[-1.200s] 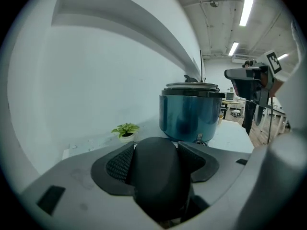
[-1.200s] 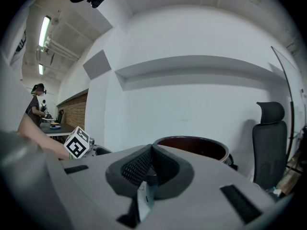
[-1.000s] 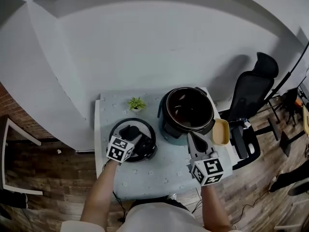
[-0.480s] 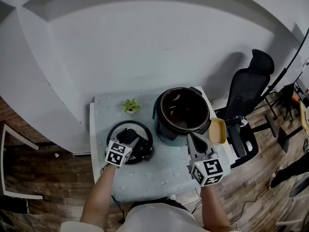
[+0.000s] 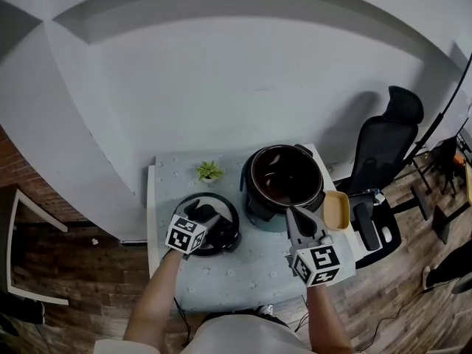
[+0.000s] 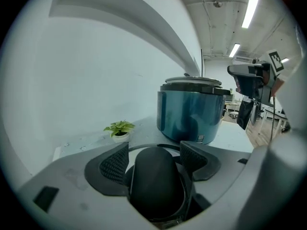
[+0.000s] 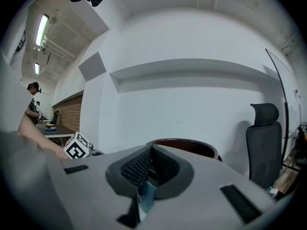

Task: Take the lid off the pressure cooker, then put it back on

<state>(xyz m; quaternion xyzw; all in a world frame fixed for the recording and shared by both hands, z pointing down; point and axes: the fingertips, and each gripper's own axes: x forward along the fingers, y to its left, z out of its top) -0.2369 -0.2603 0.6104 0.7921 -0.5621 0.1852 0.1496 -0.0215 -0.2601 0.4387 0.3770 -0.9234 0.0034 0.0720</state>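
Currently the lid [image 5: 227,231] is lying removed by the table's [image 5: 243,271] left edge, left gripper [image 6: 154,157] fingers [image 6: 115,164] just opening around its handle [image 6: 156,183], right gripper [image 7: 149,150] fingers [image 7: 136,169] pressing together, refitting remaining.

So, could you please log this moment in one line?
lid: on table | left gripper: jaws just opening round handle | right gripper: shut, empty | cooker: open

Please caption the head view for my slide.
Left gripper, jaws just opening, straddles the handle of the lid; pressure cooker stands open alongside.
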